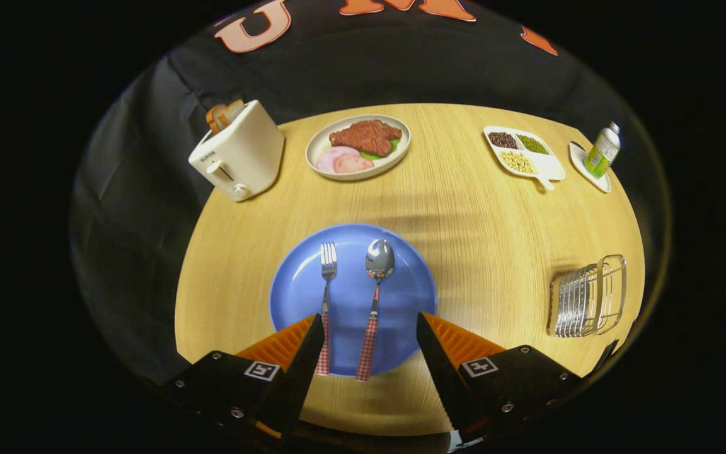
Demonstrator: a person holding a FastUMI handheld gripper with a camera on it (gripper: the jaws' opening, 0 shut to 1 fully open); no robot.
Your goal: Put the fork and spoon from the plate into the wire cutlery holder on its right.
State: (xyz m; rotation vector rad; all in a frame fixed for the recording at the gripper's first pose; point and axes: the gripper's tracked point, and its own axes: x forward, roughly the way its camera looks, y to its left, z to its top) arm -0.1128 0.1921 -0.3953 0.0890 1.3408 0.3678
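Observation:
A blue plate (300, 284) lies on the round wooden table just ahead of my fingers. On it rest a fork (327, 277) on the left and a spoon (377, 277) on the right, side by side, both with red-checked handles pointing toward me. My gripper (369, 318) is open above the near rim of the plate; the spoon's handle lies between the fingers and the fork's handle runs beside the left finger. Nothing is held. The wire cutlery holder (590, 296) stands to the right of the plate near the table's edge.
A white toaster (240, 157) with bread stands at the far left. Beyond the blue plate sits a plate of meat (358, 146). At the far right are a divided dish of beans (524, 154) and a small green bottle (602, 151) on a saucer.

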